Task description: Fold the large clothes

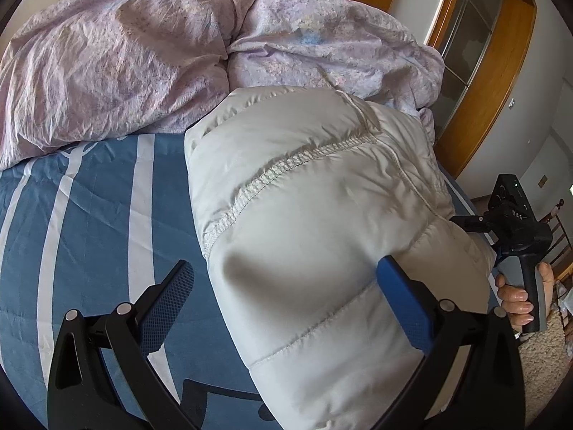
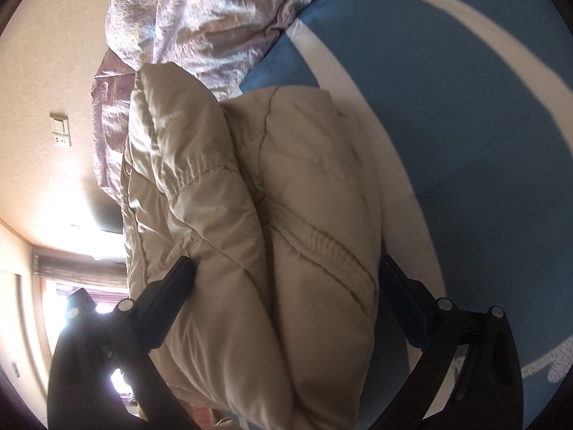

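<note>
A white puffy quilted jacket [image 1: 322, 193] lies folded into a thick bundle on the blue striped bed sheet [image 1: 89, 215]. My left gripper [image 1: 286, 286] is open wide; its right finger [image 1: 401, 297] presses into the jacket's side and its left finger [image 1: 168, 304] hangs over the sheet. In the right wrist view the jacket [image 2: 272, 233] looks beige and fills the space between my right gripper's [image 2: 286, 283] two fingers, which are spread wide around the bundle at its bed edge. The right gripper's body [image 1: 519, 229], held in a hand, shows in the left wrist view.
A crumpled lilac duvet [image 1: 179, 46] is heaped at the head of the bed, right behind the jacket; it also shows in the right wrist view [image 2: 200, 18]. A wooden-framed wardrobe [image 1: 483, 53] stands beyond the bed's right edge. A wall with a switch [image 2: 59, 125] lies beside the bed.
</note>
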Tool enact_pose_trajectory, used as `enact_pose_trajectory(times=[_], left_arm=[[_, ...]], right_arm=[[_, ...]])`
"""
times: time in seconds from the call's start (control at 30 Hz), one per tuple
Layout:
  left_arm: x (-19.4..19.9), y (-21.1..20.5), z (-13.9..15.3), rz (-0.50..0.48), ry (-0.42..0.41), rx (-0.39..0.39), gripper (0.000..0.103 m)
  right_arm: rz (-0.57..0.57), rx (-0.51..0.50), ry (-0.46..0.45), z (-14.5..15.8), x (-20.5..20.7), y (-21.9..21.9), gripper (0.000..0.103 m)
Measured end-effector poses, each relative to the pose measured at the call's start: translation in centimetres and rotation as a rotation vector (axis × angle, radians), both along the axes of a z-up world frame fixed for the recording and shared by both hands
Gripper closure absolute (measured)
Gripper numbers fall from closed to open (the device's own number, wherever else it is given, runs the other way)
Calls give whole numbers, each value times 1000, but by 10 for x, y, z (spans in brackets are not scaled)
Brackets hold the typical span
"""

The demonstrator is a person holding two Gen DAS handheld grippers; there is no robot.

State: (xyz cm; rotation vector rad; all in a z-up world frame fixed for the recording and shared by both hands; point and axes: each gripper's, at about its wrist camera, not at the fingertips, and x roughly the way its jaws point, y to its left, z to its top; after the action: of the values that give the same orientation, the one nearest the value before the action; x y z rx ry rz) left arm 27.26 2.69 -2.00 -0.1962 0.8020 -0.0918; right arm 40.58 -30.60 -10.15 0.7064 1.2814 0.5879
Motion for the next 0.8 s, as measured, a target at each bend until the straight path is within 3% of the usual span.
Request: enact_pose_trajectory(times=[0.2, 0.37, 0.6, 0.8], left_arm=[[6, 0, -4, -23, 3, -42, 1], [15, 15, -19, -49, 35, -212, 1], [19, 23, -26, -78, 36, -280, 1], [20, 27, -31, -63, 10, -333, 1]], right_arm=[[61, 22, 7, -5, 8, 9, 2], [154, 16, 9, -5, 16, 19, 2], [279, -12, -10, -3, 28, 43, 2], [302, 57, -67, -5, 25, 51, 2]])
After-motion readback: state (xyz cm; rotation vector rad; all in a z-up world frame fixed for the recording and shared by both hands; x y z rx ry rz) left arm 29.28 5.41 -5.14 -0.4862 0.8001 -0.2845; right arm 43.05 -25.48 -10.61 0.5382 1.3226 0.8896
